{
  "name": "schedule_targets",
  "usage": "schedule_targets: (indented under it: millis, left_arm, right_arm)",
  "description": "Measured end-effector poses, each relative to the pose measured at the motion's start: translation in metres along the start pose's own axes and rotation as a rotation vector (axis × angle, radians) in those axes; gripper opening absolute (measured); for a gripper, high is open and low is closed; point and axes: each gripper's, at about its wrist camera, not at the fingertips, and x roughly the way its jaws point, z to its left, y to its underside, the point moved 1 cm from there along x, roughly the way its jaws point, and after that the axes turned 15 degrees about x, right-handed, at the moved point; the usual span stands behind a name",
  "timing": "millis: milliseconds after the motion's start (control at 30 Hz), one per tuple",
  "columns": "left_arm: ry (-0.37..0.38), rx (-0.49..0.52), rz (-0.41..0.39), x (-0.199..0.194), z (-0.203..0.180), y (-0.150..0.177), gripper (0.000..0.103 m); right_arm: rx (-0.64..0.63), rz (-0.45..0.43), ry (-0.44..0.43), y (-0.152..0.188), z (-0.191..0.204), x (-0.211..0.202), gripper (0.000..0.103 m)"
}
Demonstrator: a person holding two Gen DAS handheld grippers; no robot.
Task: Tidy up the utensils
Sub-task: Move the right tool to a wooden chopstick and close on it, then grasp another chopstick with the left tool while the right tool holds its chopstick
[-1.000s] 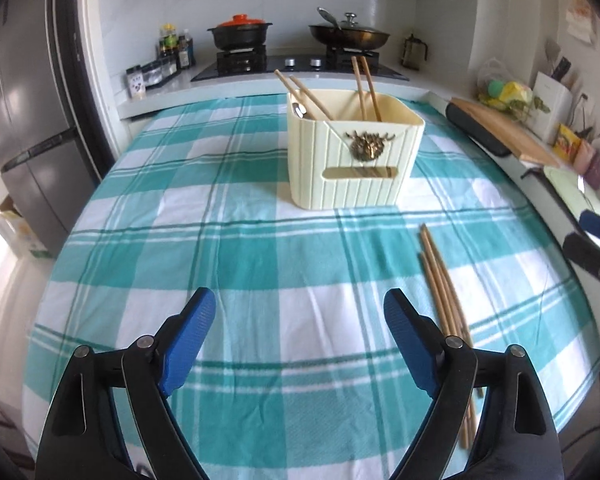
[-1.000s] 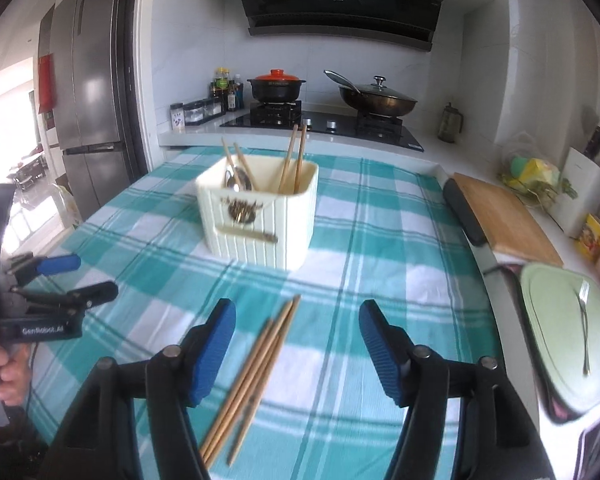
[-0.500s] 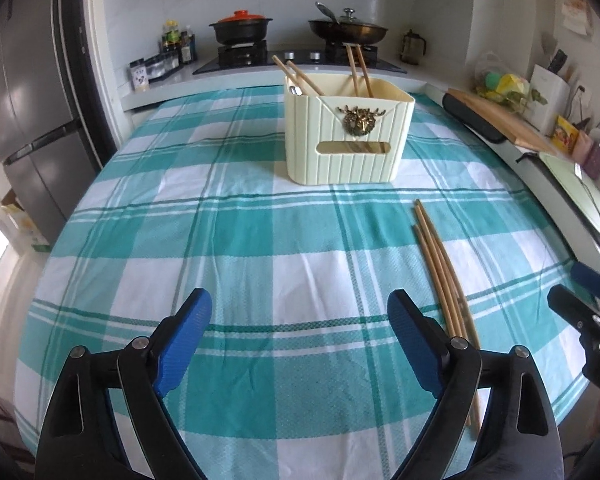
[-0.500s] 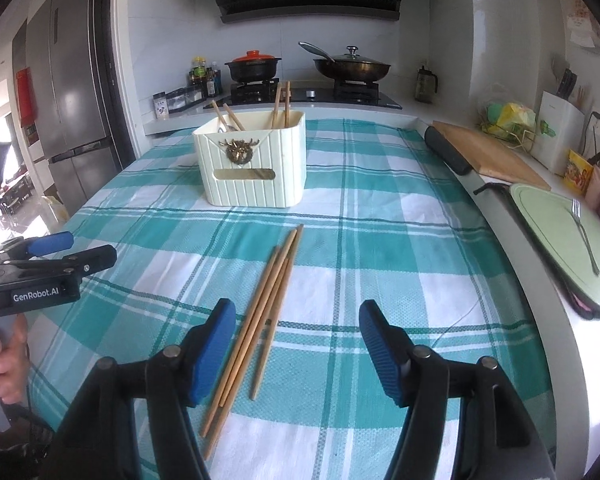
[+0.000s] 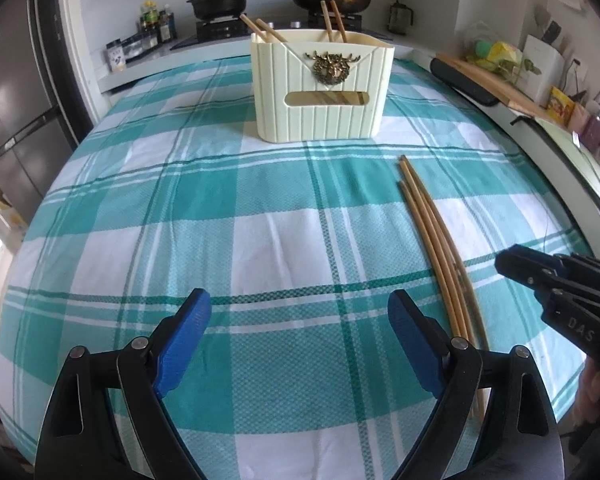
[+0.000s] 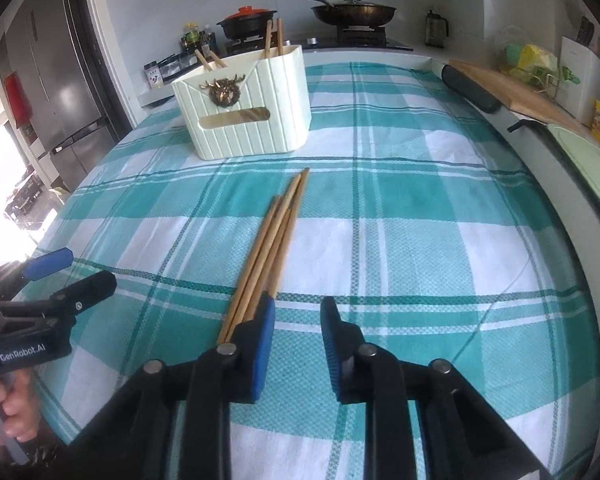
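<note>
Several wooden chopsticks (image 6: pixel 272 236) lie loose on the teal plaid tablecloth (image 6: pixel 420 220); they also show in the left wrist view (image 5: pixel 432 232). A cream ribbed utensil holder (image 5: pixel 320 88) with a brass deer emblem stands further back and holds more chopsticks; it shows in the right wrist view too (image 6: pixel 248 108). My left gripper (image 5: pixel 300 344) is open and empty, to the left of the loose chopsticks. My right gripper (image 6: pixel 296 340) is open with narrowed jaws, empty; the chopsticks' near ends pass beside its left finger (image 6: pixel 260 344).
A stove with a red-lidded pot (image 6: pixel 248 20) and a wok (image 6: pixel 352 10) stands behind the table. A wooden cutting board (image 6: pixel 512 92) and a green plate (image 6: pixel 588 160) lie on the right counter. A fridge (image 6: pixel 56 92) stands at left.
Both grippers have come lower and closer to the cloth. My right gripper's jaws have narrowed from wide open and have moved up beside the chopsticks' near ends.
</note>
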Motion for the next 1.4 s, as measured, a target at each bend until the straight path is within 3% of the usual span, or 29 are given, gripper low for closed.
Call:
schedule_targets:
  millis: [300, 433, 567, 700, 900, 1067, 1200, 1233, 1333, 1400]
  left_arm:
    - [0.006, 0.022, 0.020, 0.009, -0.006, 0.000, 0.091]
    - [0.021, 0.017, 0.019, 0.020, -0.008, -0.010, 0.091]
    - [0.082, 0.007, 0.001, 0.035, -0.017, -0.026, 0.091]
    - [0.115, 0.027, 0.014, 0.054, -0.037, -0.040, 0.091]
    - [0.086, 0.065, 0.057, 0.072, -0.052, -0.044, 0.091]
    - [0.063, 0.064, 0.051, 0.075, -0.052, -0.043, 0.097]
    - [0.034, 0.094, 0.059, 0.080, -0.057, -0.045, 0.096]
    - [0.031, 0.104, 0.055, 0.080, -0.059, -0.044, 0.095]
    - [0.066, 0.113, 0.040, 0.072, -0.059, -0.040, 0.075]
    - [0.072, 0.137, 0.031, 0.066, -0.059, -0.038, 0.045]
  right_arm:
    - [-0.046, 0.088, 0.021, -0.007, 0.017, 0.054, 0.011]
    - [-0.058, 0.080, 0.057, -0.004, 0.016, 0.051, 0.007]
    - [-0.023, 0.065, 0.118, 0.000, 0.003, 0.043, 0.006]
    - [-0.001, 0.059, 0.124, 0.006, -0.006, 0.034, 0.006]
    - [0.015, 0.054, 0.124, 0.013, -0.014, 0.025, 0.007]
    - [0.027, 0.050, 0.115, 0.014, -0.018, 0.024, 0.007]
    - [0.021, 0.040, 0.117, 0.012, -0.018, 0.026, 0.007]
    - [0.019, 0.039, 0.118, 0.012, -0.017, 0.026, 0.007]
    - [0.018, 0.043, 0.113, 0.013, -0.018, 0.025, 0.007]
    - [0.017, 0.045, 0.112, 0.015, -0.019, 0.022, 0.007]
